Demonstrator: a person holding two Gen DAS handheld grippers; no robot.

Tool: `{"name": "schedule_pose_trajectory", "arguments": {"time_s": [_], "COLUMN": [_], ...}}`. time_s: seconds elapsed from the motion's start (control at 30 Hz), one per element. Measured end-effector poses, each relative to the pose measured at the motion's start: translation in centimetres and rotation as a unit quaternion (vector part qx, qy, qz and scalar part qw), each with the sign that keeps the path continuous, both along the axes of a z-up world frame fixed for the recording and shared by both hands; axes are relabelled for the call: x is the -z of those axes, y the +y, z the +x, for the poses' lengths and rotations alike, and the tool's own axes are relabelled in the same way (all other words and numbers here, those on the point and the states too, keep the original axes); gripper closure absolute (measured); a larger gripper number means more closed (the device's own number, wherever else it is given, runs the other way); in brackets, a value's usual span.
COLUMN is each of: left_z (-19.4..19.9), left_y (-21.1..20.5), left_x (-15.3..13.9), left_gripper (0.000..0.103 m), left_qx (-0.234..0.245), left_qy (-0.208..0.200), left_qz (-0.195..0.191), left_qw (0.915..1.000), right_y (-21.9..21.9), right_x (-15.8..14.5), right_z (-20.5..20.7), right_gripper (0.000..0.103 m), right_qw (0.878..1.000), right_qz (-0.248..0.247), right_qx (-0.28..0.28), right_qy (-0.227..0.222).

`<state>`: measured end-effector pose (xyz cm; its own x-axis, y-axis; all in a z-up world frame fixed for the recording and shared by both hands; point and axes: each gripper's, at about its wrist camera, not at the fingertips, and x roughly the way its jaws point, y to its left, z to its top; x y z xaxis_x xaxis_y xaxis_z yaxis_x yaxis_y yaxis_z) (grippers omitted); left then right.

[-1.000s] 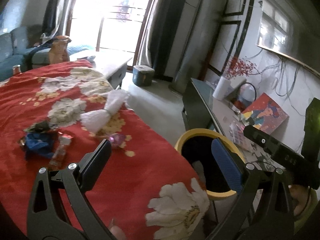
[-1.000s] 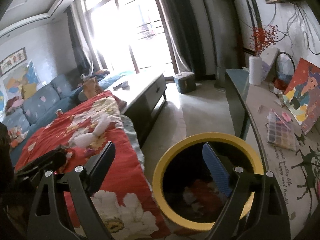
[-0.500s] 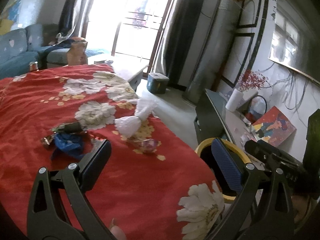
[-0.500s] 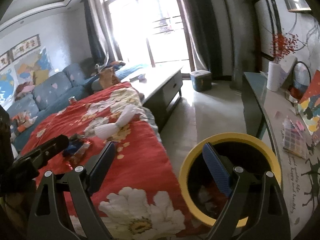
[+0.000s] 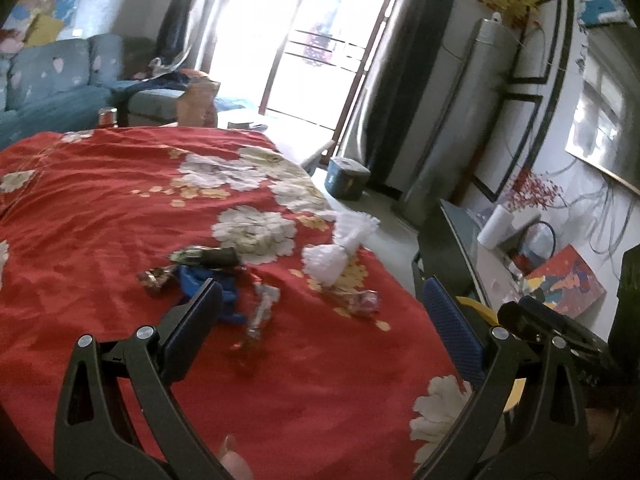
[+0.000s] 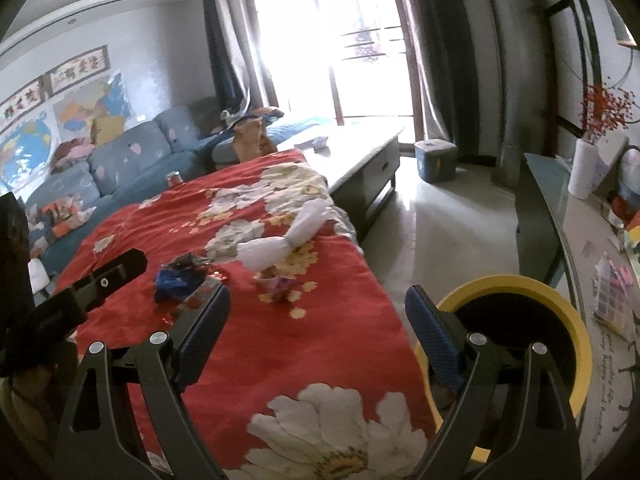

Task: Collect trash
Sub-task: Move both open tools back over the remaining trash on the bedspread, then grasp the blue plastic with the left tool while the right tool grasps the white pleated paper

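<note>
I hold both claws over the red cloth with white flowers (image 5: 120,216); my left gripper (image 5: 320,312) stands wide open with nothing between its jaws, and my right gripper (image 6: 318,312) is spread just as wide and empty; the trash lies mid-frame on the cloth: a white tied plastic bag (image 5: 340,252), a crumpled blue wrapper (image 5: 192,280) beside a dark foil wrapper (image 5: 208,257), a clear wrapper (image 5: 262,308) and a pink candy wrapper (image 5: 360,300) below the bag; the round black bin with a yellow rim (image 6: 556,304) sits at lower right in the right view, beside the cloth's edge
</note>
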<state>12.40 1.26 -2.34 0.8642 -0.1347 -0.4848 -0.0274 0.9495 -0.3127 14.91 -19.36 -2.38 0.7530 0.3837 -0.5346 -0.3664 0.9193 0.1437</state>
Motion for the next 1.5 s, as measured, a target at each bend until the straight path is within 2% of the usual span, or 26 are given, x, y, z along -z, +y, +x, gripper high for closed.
{"name": "schedule_pose_trajectory", "arguments": {"time_s": [0.37,0.57,0.67,0.8,1.0,1.2,1.4,1.47,1.5], "left_z": [-0.2,0.0,0.2,0.9,2.4,4.1,5.1,5.3,5.5], "left_y": [4.6,7.0,7.9,8.4,8.8,8.4,8.4,8.3,8.3], "left_x": [1.0,2.1,2.9,3.5,4.5,5.0,5.5,5.7,5.8], "left_gripper": [0.011,0.012,0.02,0.036,0.052,0.057,0.061,0.064,0.066], "left_qx": [-0.047,-0.064,-0.067,-0.063,-0.05,-0.039,-0.044,-0.045,-0.045], "left_qy": [0.014,0.029,0.039,0.048,0.068,0.084,0.094,0.098,0.1], "left_qz": [-0.023,-0.048,-0.065,-0.071,-0.08,-0.072,-0.06,-0.055,-0.055], "left_qw": [0.9985,0.9964,0.9949,0.9943,0.9932,0.9931,0.9928,0.9926,0.9924], "right_y": [5.3,7.9,9.0,10.1,11.3,12.5,13.8,14.0,14.2], "right_x": [0.6,1.4,2.1,3.2,4.4,5.5,6.5,6.9,7.1], "right_z": [2.1,4.2,5.2,6.4,8.2,9.8,11.4,11.8,12.1], "right_gripper": [0.017,0.017,0.017,0.017,0.017,0.018,0.027,0.032,0.038], "right_qw": [0.998,0.997,0.995,0.994,0.992,0.991,0.989,0.989,0.988], "right_qz": [-0.04,-0.059,-0.072,-0.089,-0.1,-0.111,-0.124,-0.13,-0.136], "right_qx": [-0.045,-0.058,-0.063,-0.067,-0.069,-0.069,-0.065,-0.062,-0.059], "right_qy": [-0.001,-0.001,0.003,0.007,0.017,0.029,0.043,0.044,0.046]}}
